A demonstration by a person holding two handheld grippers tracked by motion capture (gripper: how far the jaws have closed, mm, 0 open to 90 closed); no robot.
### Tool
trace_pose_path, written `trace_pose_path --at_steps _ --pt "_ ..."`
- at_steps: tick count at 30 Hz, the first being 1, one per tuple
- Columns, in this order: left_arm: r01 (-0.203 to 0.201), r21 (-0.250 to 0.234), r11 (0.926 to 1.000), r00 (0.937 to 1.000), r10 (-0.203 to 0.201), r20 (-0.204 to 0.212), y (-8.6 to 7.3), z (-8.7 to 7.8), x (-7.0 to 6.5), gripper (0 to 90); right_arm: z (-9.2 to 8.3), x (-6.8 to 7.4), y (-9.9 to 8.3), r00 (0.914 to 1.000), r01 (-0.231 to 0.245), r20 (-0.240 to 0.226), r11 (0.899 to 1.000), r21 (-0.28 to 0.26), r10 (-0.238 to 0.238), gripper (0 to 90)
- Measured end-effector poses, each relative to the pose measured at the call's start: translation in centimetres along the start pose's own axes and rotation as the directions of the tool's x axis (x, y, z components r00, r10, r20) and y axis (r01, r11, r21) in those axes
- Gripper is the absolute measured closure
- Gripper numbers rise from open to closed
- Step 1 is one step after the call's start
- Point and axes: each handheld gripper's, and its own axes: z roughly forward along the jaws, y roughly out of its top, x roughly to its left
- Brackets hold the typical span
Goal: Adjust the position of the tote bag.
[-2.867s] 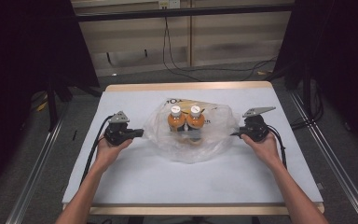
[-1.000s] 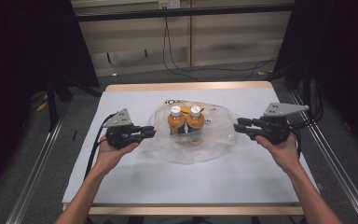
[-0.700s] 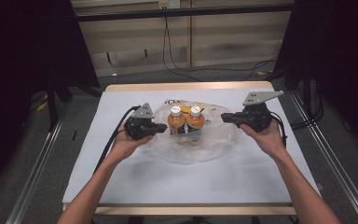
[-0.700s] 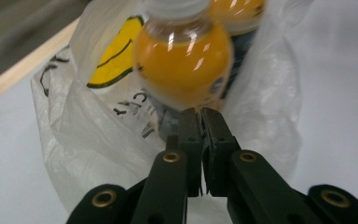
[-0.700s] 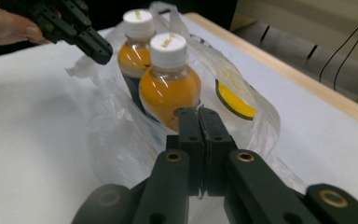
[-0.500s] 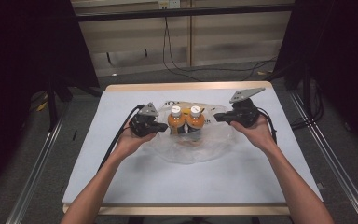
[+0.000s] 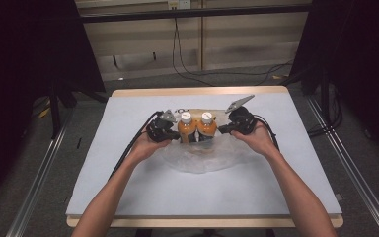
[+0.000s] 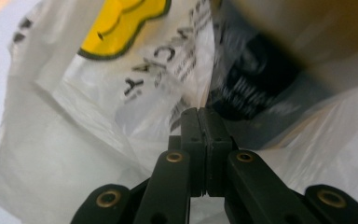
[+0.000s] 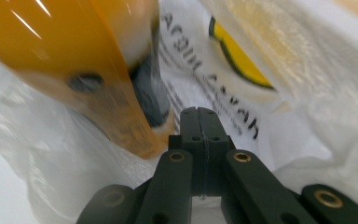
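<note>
The left tongs (image 8: 200, 122) are sitting fully closed, jaws pressed flat together, tips lying against the printed plastic bag (image 8: 121, 84); whether any film is pinched between them cannot be told. The right tongs (image 9: 200, 122) are likewise closed, tips just beside an orange bottle (image 9: 74, 60) and touching the bag (image 9: 261, 93). From the high view, the two white-capped bottles (image 7: 197, 128) are standing upright on the crumpled bag (image 7: 202, 155) at the middle of the white-topped bench (image 7: 103, 168), flanked by both tongs. Cables are trailing across the grey floor (image 7: 227, 79) behind. Both forearms are reaching forward, the left hand (image 7: 145, 145) and right hand (image 7: 256, 138) angling inward toward the bottles.
</note>
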Motion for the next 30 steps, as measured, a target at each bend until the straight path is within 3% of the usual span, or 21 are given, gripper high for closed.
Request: trace_pose_path --at_steps 2,3,8,13,14,15,16,19,23,26,30 --pt "0.017 -0.014 0.9998 0.9999 -0.017 0.001 -0.2 0.0 -0.1 88.9 0.5 0.1 -0.3 1.0 0.001 -0.001 1.0 0.029 -0.001 90.0" --pt "-0.01 0.005 0.9999 0.9999 0.01 0.01 -0.2 0.0 0.0 89.3 0.7 0.0 -0.4 1.0 0.005 -0.005 1.0 0.027 -0.005 90.0" --pt "-0.011 0.03 0.9995 0.9999 0.011 0.001 -0.8 0.4 -0.4 90.0 1.3 0.0 -0.5 0.9999 0.009 -0.012 0.999 0.049 -0.009 90.0" --pt "-0.017 0.055 0.9983 0.9999 0.017 0.002 -1.2 0.6 -0.4 90.0 2.0 0.2 -1.0 0.9998 0.014 -0.013 0.994 0.112 -0.012 90.0" --pt "-0.021 0.071 0.9973 0.9998 0.02 0.005 -1.3 0.8 -0.4 90.0 2.1 0.1 -1.1 0.9998 0.015 -0.014 0.993 0.118 -0.014 90.0" --pt "-0.052 0.108 0.9928 0.9986 0.053 -0.003 -1.4 1.0 -0.4 90.0 2.3 0.1 -1.3 0.9998 0.015 -0.015 0.992 0.124 -0.014 90.0" --pt "-0.035 0.096 0.9947 0.9993 0.036 -0.006 -1.5 1.0 -0.5 90.0 2.4 0.0 -1.5 0.9997 0.02 -0.014 0.992 0.125 -0.018 90.0" --pt "-0.038 0.099 0.9943 0.9992 0.039 -0.006 -1.6 0.9 -0.4 90.0 2.7 0.0 -2.1 0.9999 0.01 -0.012 0.989 0.145 -0.008 90.0" --pt "-0.097 0.165 0.9815 0.9947 0.102 -0.018 -1.4 0.6 -0.6 90.0 2.6 0.0 -2.8 0.9999 0.013 -0.005 0.986 0.167 -0.012 90.0" --pt "-0.113 0.2 0.9732 0.9921 0.121 -0.031 -1.5 0.3 -0.4 90.0 2.1 0.3 -3.0 0.9991 0.036 0.016 0.98 0.195 -0.04 90.0" --pt "-0.1 0.208 0.973 0.9931 0.111 -0.039 -2.1 -0.2 0.0 90.0 1.3 0.2 -3.7 0.9982 0.054 0.012 0.973 0.222 -0.058 90.0"
